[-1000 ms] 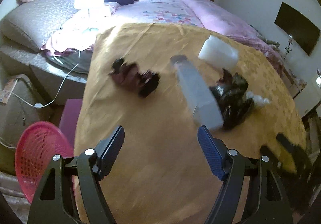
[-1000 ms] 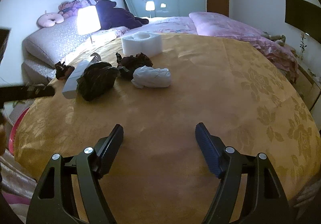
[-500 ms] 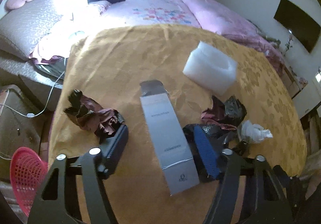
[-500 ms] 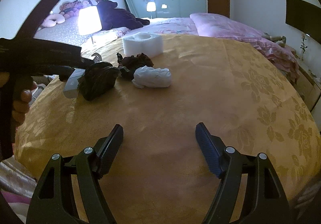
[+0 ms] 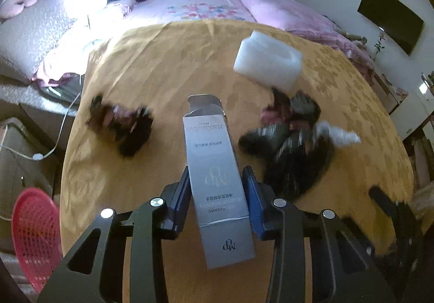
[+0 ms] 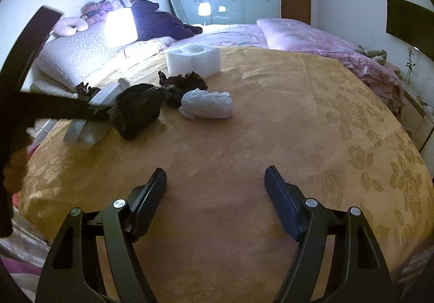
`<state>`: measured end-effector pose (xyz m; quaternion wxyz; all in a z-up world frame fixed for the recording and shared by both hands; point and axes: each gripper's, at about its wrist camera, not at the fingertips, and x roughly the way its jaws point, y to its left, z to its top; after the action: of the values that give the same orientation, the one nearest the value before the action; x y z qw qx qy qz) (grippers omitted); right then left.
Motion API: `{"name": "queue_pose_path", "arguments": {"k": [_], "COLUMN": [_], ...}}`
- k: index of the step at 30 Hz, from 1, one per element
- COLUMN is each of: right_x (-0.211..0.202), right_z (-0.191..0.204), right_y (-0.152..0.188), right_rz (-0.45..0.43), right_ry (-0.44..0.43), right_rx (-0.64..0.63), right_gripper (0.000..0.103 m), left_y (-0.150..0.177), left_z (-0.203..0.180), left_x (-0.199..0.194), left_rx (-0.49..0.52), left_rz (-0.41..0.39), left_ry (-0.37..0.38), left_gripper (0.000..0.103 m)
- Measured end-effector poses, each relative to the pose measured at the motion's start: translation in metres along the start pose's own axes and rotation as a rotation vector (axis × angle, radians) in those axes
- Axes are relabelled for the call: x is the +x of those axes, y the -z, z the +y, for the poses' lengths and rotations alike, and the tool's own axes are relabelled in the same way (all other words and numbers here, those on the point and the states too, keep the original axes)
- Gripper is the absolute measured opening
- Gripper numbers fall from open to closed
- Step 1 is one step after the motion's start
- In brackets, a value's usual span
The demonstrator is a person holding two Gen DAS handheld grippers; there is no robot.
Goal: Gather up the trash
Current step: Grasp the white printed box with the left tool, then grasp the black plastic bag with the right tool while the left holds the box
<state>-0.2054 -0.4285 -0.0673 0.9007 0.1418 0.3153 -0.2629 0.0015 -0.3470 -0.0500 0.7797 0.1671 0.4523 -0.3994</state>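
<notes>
**Box pinched, basket next**

My left tongs (image 5: pixel 215 195) are pinching the silver carton (image 5: pixel 217 180) across its width, both blue pads flat against its sides, the open flap end pointing away toward the upper middle of the frame. I judge this the pick-up step for the first piece of trash; whether the carton has left the cloth I cannot tell. My right tongs (image 6: pixel 215 194) are spread wide with nothing between them, low over bare yellow cloth.

The next move, as I read it, calls for carrying the carton left and down to the red basket (image 5: pixel 34 235), which sits below the table (image 5: pixel 162 64) edge at the lower left of the left view.

Around the carton: a dark crumpled wrapper (image 5: pixel 122 126) to its left, a black bag (image 5: pixel 293 151) just beside it on the right, a white wad (image 5: pixel 341 134) beyond that, and a white foam block (image 5: pixel 267 61) further off, upper right. The path leftward passes near the wrapper, so a lift first seems wise. The table edge curves close on the left; open cloth lies ahead of my right tongs.
</notes>
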Motion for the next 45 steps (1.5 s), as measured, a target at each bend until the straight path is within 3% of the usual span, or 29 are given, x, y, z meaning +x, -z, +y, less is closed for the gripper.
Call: {"name": "queue_pose_path", "arguments": {"k": [15,24,33,36,38,40,45], "right_x": [0.002,0.019,0.040,0.050,0.055,0.057,0.046], "right_z": [0.011,0.036,0.060,0.069,0.073,0.078,0.083], "right_y": [-0.004,-0.027,-0.063,-0.069,-0.070,-0.069,-0.060], "right_rz": [0.020,0.061,0.057,0.081,0.103,0.115,0.112], "right_ry": [-0.004,-0.114,-0.169,-0.173,-0.177,-0.179,-0.198], "right_rx": [-0.038,-0.047,-0.044,-0.057,-0.067,-0.082,-0.103], "right_gripper": [0.074,0.073,0.071,0.065,0.050,0.043,0.038], "left_y": [0.062,0.072,0.074,0.074,0.074,0.074,0.075], "left_z": [0.051,0.060,0.065,0.065,0.065,0.065,0.066], "left_x": [-0.049,-0.056,-0.057,-0.057,-0.057,-0.057,-0.058], "left_rx": [-0.037,-0.063,-0.075,-0.076,-0.076,-0.075,-0.074], "left_rz": [-0.008,-0.037,-0.038,-0.038,-0.038,-0.039,-0.040], "left_ry": [-0.049,-0.035,-0.017,-0.014,-0.015,-0.015,-0.016], "left_gripper": [0.036,0.036,0.036,0.036,0.036,0.036,0.036]}}
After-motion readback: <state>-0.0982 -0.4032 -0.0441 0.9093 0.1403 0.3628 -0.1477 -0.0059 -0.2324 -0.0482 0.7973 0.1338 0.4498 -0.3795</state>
